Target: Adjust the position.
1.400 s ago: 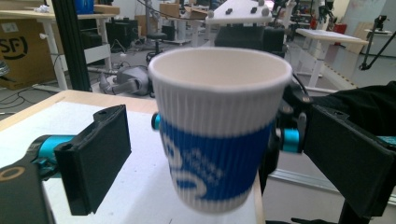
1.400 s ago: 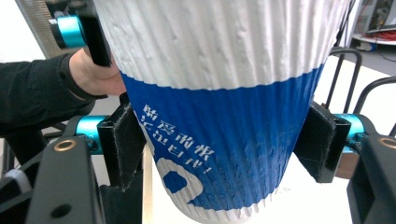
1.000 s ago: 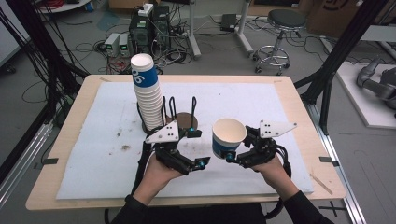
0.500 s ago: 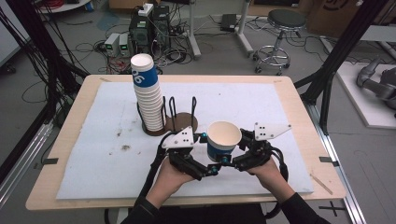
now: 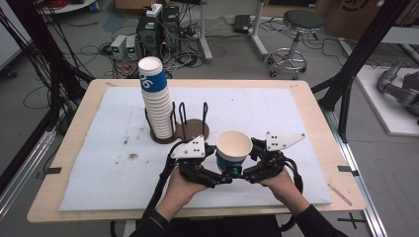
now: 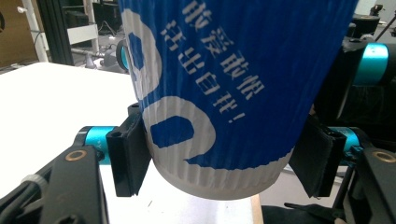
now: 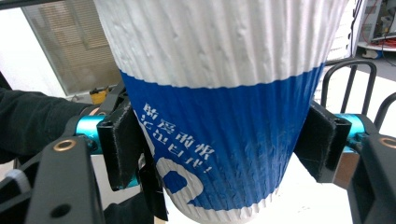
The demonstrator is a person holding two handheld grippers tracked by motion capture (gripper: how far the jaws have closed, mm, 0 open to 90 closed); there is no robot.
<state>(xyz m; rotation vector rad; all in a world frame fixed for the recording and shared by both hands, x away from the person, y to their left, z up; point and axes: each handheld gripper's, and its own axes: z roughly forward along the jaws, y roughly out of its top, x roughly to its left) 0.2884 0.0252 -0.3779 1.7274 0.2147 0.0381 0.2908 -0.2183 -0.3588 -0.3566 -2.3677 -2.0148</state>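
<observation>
Cup [image 5: 233,148], one, between two hand-held grippers; one stack [image 5: 155,101].

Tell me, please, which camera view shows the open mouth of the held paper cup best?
The high view: it looks down into the paper cup, so its round rim and pale inside are plain. The left gripper view shows the blue printed wall and base; the right gripper view shows the ribbed white and blue wall, not the mouth.
</observation>
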